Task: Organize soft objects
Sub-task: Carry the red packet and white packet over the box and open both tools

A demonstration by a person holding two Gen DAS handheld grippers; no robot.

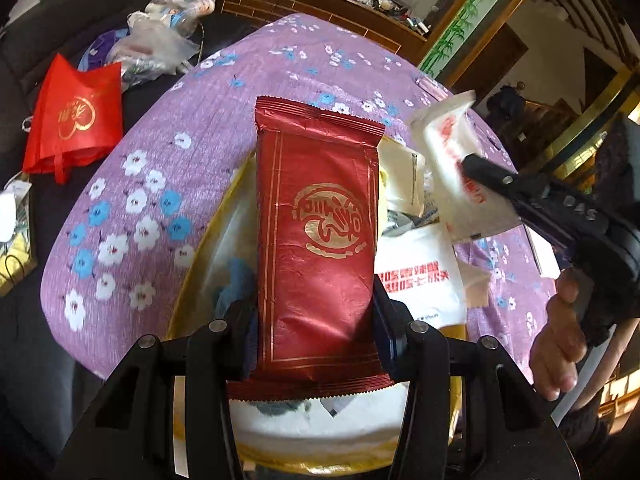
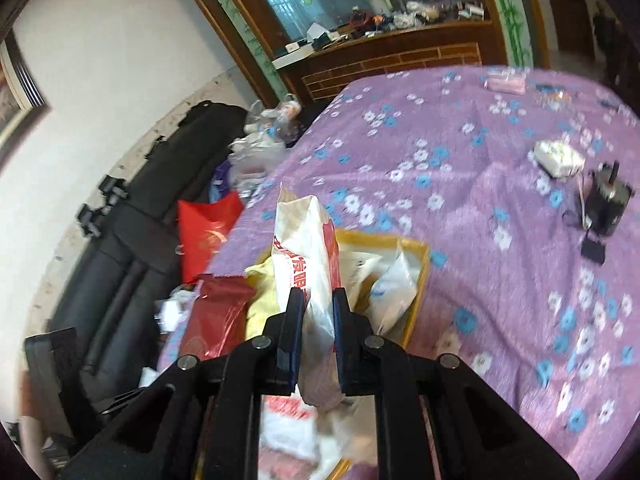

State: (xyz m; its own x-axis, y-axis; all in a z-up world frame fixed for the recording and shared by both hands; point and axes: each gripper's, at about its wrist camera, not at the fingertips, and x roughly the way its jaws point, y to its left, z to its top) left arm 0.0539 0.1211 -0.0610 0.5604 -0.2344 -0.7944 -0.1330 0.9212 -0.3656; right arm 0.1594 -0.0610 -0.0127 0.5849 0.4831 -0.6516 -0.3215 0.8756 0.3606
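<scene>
My left gripper point(image 1: 316, 308) is shut on a dark red foil packet point(image 1: 320, 216) with a gold emblem, held upright over a yellow-rimmed box point(image 1: 182, 292) of soft packets. My right gripper point(image 2: 318, 312) is shut on a white packet with red print point(image 2: 308, 248), held above the same yellow box point(image 2: 420, 276). In the left wrist view the right gripper point(image 1: 476, 168) comes in from the right with that white packet point(image 1: 448, 148) and a hand point(image 1: 560, 340) on its grip. The red foil packet point(image 2: 218, 316) also shows at the left of the right wrist view.
The box sits on a purple flowered tablecloth point(image 2: 480, 208). Inside lie a white bag with red lettering point(image 1: 420, 280), yellow and blue soft items. A red tote bag point(image 1: 76, 120) and plastic bags point(image 1: 156, 48) lie on a dark sofa at left. A white block point(image 2: 558, 158) and black device point(image 2: 608, 200) rest on the table.
</scene>
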